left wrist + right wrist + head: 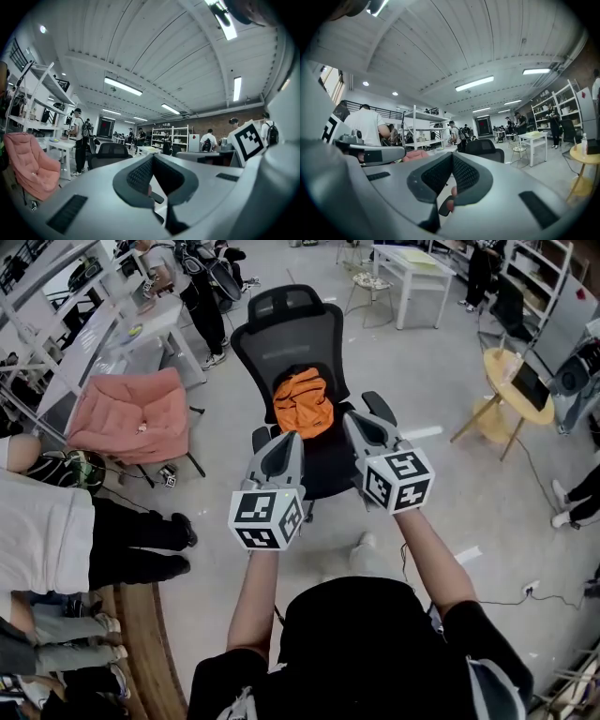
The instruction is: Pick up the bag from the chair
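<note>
The bag [303, 401] lies crumpled on the seat of the chair [292, 322], up against the backrest. Both my tongs hover just short of it, over the seat's front edge. The left gripper [290, 440] is clenched on nothing, its tips meeting with only the room beyond them. The right gripper [352, 419] is the same, closed and empty. So the first thing, I judge, is to spread the jaws before I go down, not once I'm at the cloth. The bag looks soft and slumped, so I'd aim for a raised fold near its top rather than a flat patch. I'd push the jaws well into the fabric so they bite enough of it, then lift straight up, clear of the armrest [379, 407]. One gripper should do; the other can steady the chair, which may roll or swivel.
</note>
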`<state>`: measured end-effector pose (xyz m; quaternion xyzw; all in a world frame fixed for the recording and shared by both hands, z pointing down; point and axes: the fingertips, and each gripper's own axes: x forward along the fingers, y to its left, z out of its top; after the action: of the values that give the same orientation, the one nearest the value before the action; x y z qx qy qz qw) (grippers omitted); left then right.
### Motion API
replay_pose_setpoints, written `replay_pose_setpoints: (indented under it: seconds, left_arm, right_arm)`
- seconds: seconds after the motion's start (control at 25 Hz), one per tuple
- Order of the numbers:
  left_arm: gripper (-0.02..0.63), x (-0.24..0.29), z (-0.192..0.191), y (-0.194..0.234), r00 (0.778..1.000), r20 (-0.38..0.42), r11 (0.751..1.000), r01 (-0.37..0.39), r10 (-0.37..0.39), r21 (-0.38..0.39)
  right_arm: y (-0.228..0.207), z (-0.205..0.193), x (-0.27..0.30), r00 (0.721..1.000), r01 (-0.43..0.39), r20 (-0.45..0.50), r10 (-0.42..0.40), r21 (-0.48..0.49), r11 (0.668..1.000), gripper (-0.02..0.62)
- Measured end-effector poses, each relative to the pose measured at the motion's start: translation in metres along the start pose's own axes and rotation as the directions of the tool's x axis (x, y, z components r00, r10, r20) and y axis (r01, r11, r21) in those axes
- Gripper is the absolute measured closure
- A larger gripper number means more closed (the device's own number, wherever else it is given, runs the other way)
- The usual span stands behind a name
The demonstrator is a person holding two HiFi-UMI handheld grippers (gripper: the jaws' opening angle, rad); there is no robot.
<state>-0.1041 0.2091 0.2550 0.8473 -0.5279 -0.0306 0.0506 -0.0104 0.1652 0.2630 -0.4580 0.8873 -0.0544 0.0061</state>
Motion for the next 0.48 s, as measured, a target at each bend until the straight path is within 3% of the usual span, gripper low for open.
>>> replay_pose_setpoints:
  seconds: [0.48]
  left_arm:
    - [0.603, 0.083, -0.007, 0.036, 0.999, -0.031, 0.999, -0.020, 0.020, -0.027]
  right_arm:
    - [-0.054, -0.001, 0.065, 1.000, -0.006, -0.026, 0.006, 0.005, 1.000, 0.595]
